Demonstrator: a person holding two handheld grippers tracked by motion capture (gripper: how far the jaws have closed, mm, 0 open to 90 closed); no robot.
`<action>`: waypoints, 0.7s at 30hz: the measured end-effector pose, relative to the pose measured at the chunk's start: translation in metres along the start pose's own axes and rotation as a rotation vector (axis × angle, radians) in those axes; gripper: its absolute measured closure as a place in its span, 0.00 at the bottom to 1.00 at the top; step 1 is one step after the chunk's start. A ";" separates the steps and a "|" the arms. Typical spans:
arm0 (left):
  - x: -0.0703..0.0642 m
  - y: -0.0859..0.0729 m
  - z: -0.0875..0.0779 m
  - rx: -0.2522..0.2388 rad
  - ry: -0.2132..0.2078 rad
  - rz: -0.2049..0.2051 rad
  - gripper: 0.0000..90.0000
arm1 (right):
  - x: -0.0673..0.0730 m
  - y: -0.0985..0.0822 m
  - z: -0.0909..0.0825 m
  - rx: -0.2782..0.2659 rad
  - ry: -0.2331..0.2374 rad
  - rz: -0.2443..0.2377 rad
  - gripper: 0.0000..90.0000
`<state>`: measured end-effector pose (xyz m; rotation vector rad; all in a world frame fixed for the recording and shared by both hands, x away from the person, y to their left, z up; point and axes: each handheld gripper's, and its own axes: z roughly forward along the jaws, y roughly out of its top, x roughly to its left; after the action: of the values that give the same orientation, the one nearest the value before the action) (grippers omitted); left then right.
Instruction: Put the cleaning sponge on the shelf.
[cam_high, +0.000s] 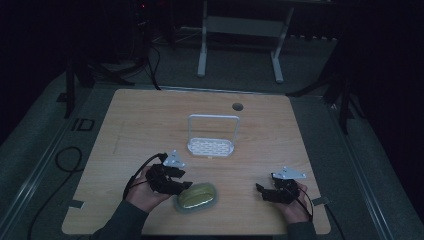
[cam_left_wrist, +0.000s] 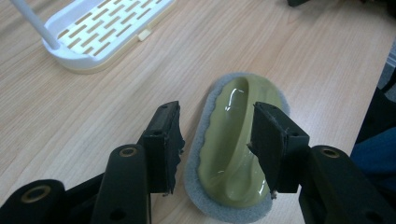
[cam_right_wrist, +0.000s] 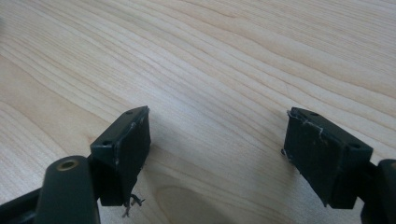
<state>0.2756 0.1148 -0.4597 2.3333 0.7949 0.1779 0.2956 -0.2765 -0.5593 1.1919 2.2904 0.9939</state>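
An olive-green scrubber (cam_high: 196, 196) with a grey pad underneath lies flat near the table's front edge. My left gripper (cam_high: 186, 186) is at its left end, held by a hand. In the left gripper view the scrubber (cam_left_wrist: 231, 140) lies lengthwise between the open jaws of the left gripper (cam_left_wrist: 217, 142); one jaw is beside the pad and the other over the green grip's far side. A white slotted tray (cam_high: 210, 147) with an upright wire handle stands mid-table, also as the tray (cam_left_wrist: 100, 32). My right gripper (cam_high: 261, 191) rests open at the front right over bare wood, right gripper (cam_right_wrist: 217, 149).
The wooden table (cam_high: 150, 125) has a round cable hole (cam_high: 237, 106) at the back. A white metal stand (cam_high: 240, 30) is on the floor beyond the table. A black cable (cam_high: 65, 160) loops on the floor at the left.
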 end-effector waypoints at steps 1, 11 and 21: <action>-0.001 0.001 0.000 0.005 -0.001 0.007 0.58 | 0.000 0.000 0.000 0.000 0.000 0.000 0.25; -0.006 0.005 0.002 0.027 -0.004 0.034 0.57 | 0.000 0.000 0.000 0.000 0.000 0.000 0.25; -0.012 0.013 0.006 0.080 -0.021 0.068 0.58 | 0.000 0.000 0.000 0.000 0.000 0.000 0.25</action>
<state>0.2739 0.0966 -0.4555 2.4355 0.7248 0.1533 0.2957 -0.2765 -0.5593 1.1915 2.2905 0.9944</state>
